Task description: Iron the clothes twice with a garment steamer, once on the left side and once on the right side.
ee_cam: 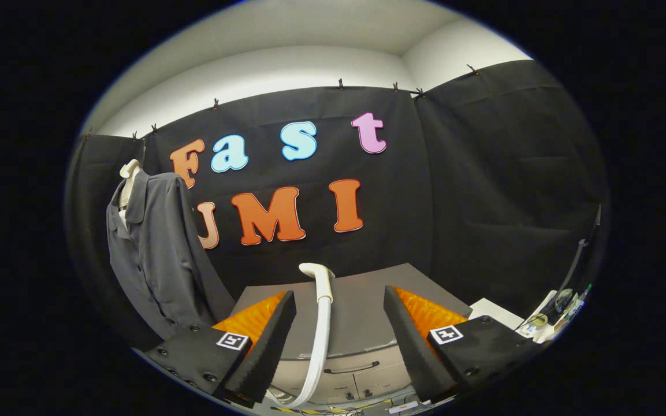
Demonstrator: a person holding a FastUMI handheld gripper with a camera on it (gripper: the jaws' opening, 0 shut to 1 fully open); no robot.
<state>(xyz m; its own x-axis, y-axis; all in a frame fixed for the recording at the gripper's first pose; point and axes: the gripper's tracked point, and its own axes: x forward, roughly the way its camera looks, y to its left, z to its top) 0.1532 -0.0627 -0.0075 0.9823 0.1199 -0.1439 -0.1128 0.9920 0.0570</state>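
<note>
Tongs [338,341] gape around the steamer [322,306], untouched.

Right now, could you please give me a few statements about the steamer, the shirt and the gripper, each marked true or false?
1. The gripper has its fingers apart, pressing on nothing. True.
2. The steamer head with its white hose stands upright between the fingers, a little beyond them. True.
3. The grey shirt lies flat on the cabinet top. False: it hangs upright on a form, left of the grey cabinet.
4. The steamer head is pressed against the shirt. False: it stands apart from it, to its right.
5. The fingers are closed on the hose. False: neither touches it.
</note>
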